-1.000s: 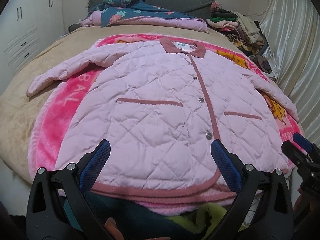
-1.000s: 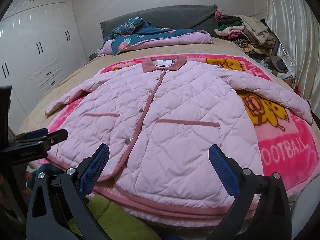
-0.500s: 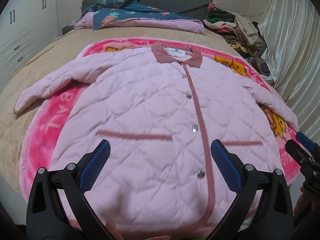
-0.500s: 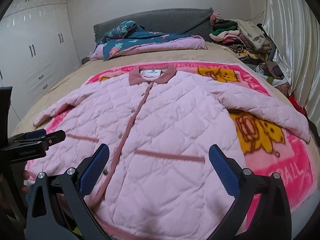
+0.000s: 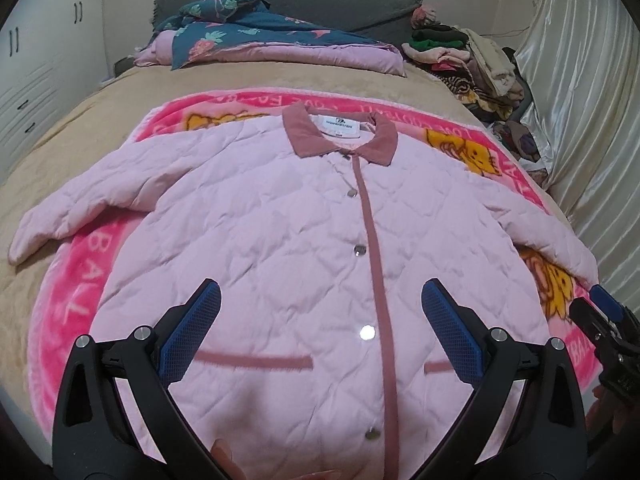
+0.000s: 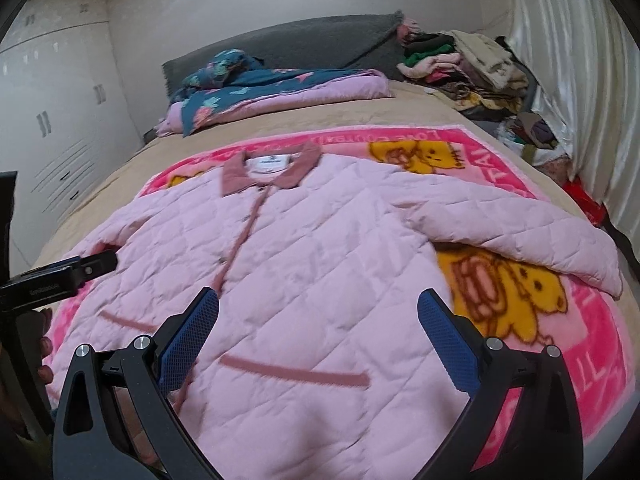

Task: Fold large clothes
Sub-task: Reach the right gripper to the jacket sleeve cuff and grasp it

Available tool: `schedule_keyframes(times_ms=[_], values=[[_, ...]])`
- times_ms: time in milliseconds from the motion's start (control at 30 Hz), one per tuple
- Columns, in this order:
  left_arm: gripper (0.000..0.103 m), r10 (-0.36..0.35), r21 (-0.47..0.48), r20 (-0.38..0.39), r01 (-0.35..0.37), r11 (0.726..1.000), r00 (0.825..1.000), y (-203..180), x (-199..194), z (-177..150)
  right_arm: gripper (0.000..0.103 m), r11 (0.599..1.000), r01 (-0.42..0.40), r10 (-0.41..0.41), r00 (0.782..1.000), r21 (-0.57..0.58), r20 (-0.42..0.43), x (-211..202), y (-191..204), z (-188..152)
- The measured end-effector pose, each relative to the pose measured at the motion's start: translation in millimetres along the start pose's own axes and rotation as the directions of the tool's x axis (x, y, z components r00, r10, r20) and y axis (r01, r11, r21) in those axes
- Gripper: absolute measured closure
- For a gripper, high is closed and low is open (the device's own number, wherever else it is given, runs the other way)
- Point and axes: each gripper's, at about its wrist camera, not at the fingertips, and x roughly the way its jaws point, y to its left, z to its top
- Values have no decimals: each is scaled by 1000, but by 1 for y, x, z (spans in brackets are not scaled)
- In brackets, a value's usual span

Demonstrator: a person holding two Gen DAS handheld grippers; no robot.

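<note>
Both grippers, left (image 5: 320, 336) and right (image 6: 318, 336), hover jaws released over quilted pink jacket (image 5: 280, 248) on fleecy blanket (image 5: 80, 280).

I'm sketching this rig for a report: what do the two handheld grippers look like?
Both match: the left gripper and right gripper have black angular plastic arms with triangular cutouts, silver bolts, and flat blue textured pads. No cables or sleeves show; small white lettering on the left one's side is unreadable.

The hem of the pink quilted jacket (image 5: 280, 240) is cut off by the lower edge in both wrist views. Collar label (image 5: 342, 125) print too small to be read. The clothes pile (image 6: 464, 68) items cannot be told apart. The blanket (image 6: 520, 308) lettering is partly covered by the jacket.
</note>
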Motion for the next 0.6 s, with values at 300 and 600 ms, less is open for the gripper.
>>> schedule_keyframes(times_ms=[300,600], values=[[9,-29,19,-51,30,999,998,-15,50,34,4,981,78,-70,996,176,-50,38,-76,19],[9,-49,24,-80,51,998,996,-26,96,53,4,913,187,-168,982,362,-84,70,-165,19]])
